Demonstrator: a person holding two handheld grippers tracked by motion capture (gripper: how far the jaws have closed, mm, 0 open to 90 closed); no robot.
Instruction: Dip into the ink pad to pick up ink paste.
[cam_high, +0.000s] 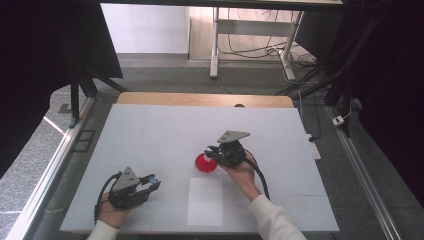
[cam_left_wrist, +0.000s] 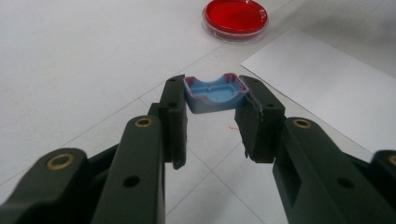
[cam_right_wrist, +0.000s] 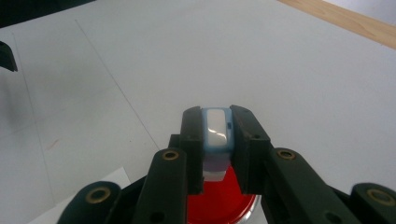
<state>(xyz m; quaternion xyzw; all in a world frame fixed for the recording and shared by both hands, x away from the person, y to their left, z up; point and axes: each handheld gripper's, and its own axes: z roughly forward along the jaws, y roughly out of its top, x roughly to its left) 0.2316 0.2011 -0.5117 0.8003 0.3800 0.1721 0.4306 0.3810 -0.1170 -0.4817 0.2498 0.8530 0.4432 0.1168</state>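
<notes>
The left gripper (cam_high: 150, 184) rests low at about seven o'clock on the white table (cam_high: 150, 135), its jaws pointing toward three o'clock and closed on a small blue cap (cam_left_wrist: 215, 94), a shallow piece with a reddish rim, pinched by its two ends between the pads. In the left gripper view this cap sits level between the fingertips (cam_left_wrist: 173, 100), its hollow side facing up, with the table's seams running beneath it. The right gripper (cam_high: 212, 151) is near the table's middle, held by a hand in a white sleeve (cam_high: 272, 217), jaws pointing toward nine o'clock and pressed narrow around a pale blue-and-white piece (cam_right_wrist: 216, 133) that stands on edge between the pads (what it is exactly cannot be told). Directly under those jaws lies the red dish (cam_high: 205, 163), a round clear-rimmed dish with a red fill, flat on the table; in the right gripper view it shows below the held piece, and in the left gripper view it lies farther off at one o'clock. A white sheet of paper (cam_high: 205, 201) lies just at six o'clock of the dish, square to the table's near edge, between the two hands.
</notes>
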